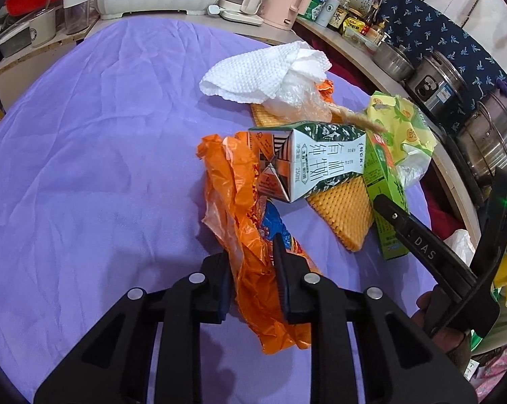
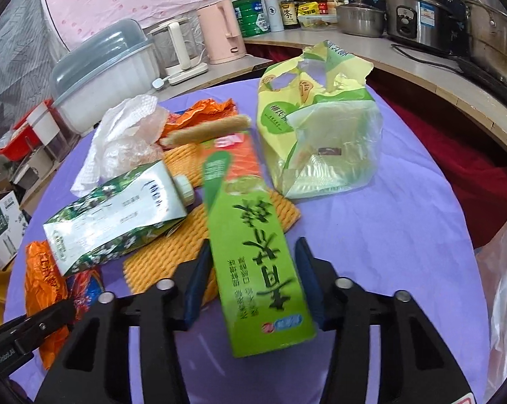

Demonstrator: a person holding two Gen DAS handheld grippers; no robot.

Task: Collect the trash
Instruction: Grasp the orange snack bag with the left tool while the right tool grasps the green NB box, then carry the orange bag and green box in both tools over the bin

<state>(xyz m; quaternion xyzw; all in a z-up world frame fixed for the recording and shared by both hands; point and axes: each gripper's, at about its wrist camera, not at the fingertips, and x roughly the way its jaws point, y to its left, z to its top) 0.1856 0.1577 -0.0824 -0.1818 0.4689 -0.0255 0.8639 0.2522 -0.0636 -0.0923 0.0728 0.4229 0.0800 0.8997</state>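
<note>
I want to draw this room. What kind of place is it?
Probably a home kitchen or dining corner. A pink electric kettle, steel cooking pots and sauce bottles line the counter behind a table with a purple cloth strewn with trash.

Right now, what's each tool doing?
Left tool: shut on the orange wrapper.
Right tool: open around the green carton, not yet gripping.
</note>
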